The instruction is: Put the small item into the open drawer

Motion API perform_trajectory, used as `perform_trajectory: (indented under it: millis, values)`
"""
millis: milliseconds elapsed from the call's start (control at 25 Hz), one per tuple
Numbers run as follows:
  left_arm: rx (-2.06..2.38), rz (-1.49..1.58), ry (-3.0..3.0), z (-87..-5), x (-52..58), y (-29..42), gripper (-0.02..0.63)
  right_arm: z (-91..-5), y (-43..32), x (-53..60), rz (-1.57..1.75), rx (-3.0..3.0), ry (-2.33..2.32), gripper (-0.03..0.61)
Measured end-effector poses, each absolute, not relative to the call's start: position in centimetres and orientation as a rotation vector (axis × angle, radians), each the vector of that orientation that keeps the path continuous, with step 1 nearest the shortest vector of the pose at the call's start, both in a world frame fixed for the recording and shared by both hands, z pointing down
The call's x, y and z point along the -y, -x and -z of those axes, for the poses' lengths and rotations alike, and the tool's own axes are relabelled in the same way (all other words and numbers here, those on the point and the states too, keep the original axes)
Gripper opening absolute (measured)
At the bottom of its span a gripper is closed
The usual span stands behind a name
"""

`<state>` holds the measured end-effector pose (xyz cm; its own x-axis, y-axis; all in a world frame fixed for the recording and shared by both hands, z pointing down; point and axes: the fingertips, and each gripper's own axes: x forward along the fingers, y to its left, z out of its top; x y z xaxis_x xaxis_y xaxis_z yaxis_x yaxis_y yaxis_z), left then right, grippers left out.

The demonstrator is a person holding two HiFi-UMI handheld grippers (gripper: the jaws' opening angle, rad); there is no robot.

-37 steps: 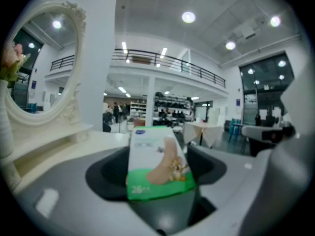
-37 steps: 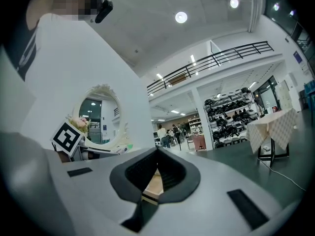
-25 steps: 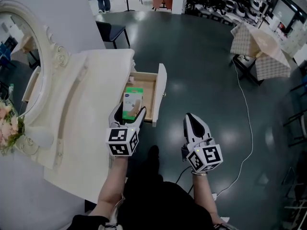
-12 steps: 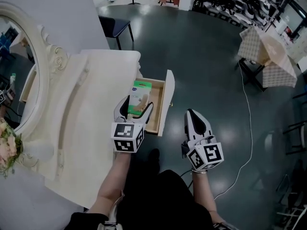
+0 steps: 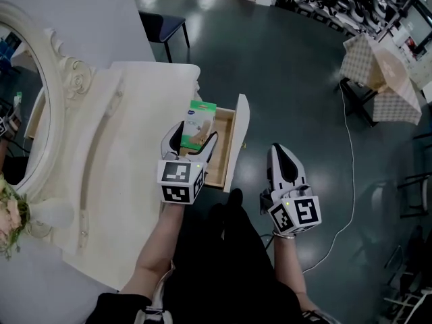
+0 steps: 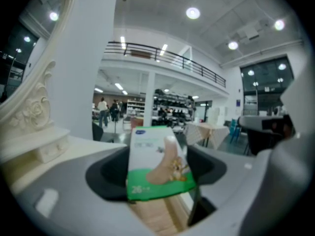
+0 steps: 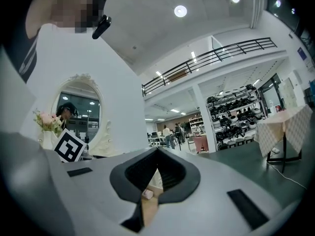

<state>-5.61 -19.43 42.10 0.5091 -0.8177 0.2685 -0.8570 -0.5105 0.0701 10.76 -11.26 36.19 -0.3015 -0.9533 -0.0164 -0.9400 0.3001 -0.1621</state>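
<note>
A small green and white box (image 5: 201,122) sits between the fingers of my left gripper (image 5: 194,139), which is shut on it. The box hangs over the open wooden drawer (image 5: 228,130) that sticks out of the white dressing table (image 5: 128,154). In the left gripper view the box (image 6: 157,163) stands upright between the jaws, with the drawer's wood (image 6: 155,221) below it. My right gripper (image 5: 281,155) is shut and holds nothing, out over the dark floor to the right of the drawer. Its own view shows the right gripper (image 7: 157,154) with the jaws together.
An oval mirror (image 5: 30,93) with a carved frame stands on the table's left side, with flowers (image 5: 8,218) at its near end. A dark chair (image 5: 162,25) stands behind the table. Checked-cloth tables (image 5: 381,73) and a white cable (image 5: 351,174) are on the right.
The head view has shifted. My left gripper and its box have moved a little farther along the drawer. The right gripper stays shut at the same spot beside the drawer.
</note>
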Motion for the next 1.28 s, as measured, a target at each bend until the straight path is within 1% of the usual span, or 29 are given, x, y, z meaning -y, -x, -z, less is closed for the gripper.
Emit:
perform_trajectory:
  millis: [640, 920, 1280]
  values:
    - [1.405, -0.451, -2.475, -47.1, 24.9, 2.2, 0.368, -35.7, -13.5, 17.1, 0.191, -2.456, 1.749, -0.003]
    - [1.382, -0.581, -2.386, -52.6, 26.9, 1.0, 0.368, -36.6, -15.3, 19.6, 0.226, -2.466, 1.748, -0.003]
    - [1.335, -0.735, -2.257, -60.6, 28.3, 1.2, 0.368, -37.8, -16.5, 21.9, 0.277, -2.485, 1.74, -0.003]
